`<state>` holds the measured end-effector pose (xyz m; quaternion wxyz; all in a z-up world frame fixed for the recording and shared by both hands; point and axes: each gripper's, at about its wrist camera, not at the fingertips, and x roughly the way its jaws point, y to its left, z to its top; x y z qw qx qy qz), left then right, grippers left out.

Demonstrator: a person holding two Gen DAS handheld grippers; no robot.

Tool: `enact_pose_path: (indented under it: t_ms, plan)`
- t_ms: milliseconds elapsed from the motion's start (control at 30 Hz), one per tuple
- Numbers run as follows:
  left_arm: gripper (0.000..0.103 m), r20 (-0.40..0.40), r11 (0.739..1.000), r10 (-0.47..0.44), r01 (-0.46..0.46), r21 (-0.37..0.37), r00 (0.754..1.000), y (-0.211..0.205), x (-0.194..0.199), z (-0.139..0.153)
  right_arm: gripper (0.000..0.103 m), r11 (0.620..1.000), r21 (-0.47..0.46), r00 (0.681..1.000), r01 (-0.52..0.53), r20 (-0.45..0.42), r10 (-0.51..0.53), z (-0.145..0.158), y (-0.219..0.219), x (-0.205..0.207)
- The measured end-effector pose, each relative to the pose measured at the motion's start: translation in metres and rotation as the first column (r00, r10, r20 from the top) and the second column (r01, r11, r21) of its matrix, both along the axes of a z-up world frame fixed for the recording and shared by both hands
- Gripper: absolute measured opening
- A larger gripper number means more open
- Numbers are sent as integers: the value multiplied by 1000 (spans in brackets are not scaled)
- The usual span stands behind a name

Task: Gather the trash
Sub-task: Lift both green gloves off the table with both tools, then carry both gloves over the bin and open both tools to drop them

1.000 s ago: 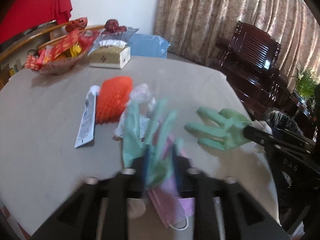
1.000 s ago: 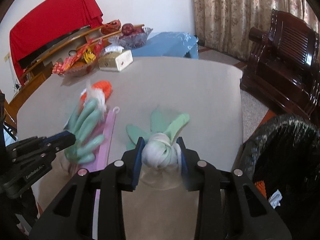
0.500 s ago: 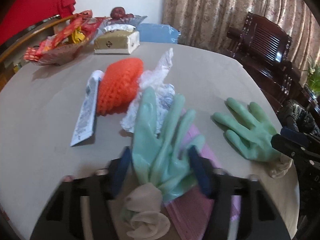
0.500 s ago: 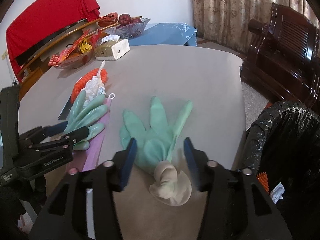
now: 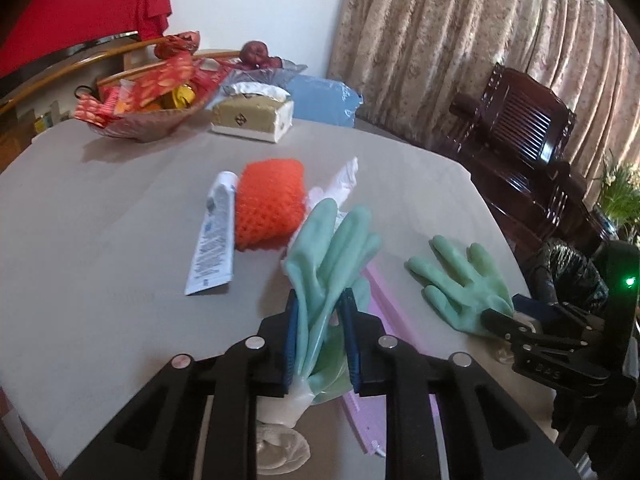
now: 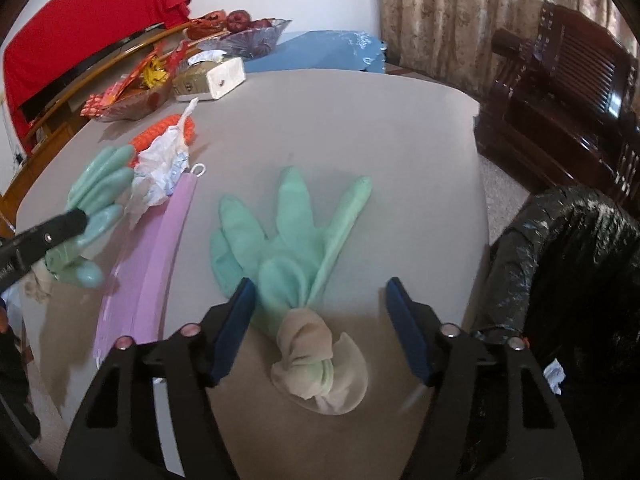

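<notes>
Right claw (image 6: 320,312) straddles green glove (image 6: 288,240), pads clear.

Both wrist views close, angled down (fisheye-warped), sharing the table (image 5: 100,216), probably facing the curtains (image 5: 460,40)

The left glove (image 5: 332,264) is hiding part of the pink mask (image 5: 384,308); the picture's edge is cutting off the black bin bag (image 6: 576,280), its contents staying unclear

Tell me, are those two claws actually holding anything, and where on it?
The left gripper pinches a green glove near its cuff. The right gripper stands open around the other green glove, gripping nothing.
</notes>
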<state>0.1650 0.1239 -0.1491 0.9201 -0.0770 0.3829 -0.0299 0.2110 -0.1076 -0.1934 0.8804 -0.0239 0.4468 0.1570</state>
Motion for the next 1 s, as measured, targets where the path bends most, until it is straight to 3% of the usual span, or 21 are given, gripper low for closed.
enact_pose_path:
  t_ms: [100, 233, 1000]
  plan:
    - [21, 2, 1000, 10, -10, -3, 1000, 0, -2, 2, 31, 1000, 10, 1000, -27, -12, 27, -2, 6, 0]
    - [21, 20, 1000, -8, 8, 19, 1000, -9, -5, 9, 26, 998, -8, 998, -55, 20, 56, 8, 11, -6]
    - [21, 176, 993, -117, 114, 27, 977, -72, -20, 78, 24, 993, 106, 962, -58, 273, 27, 133, -26, -48]
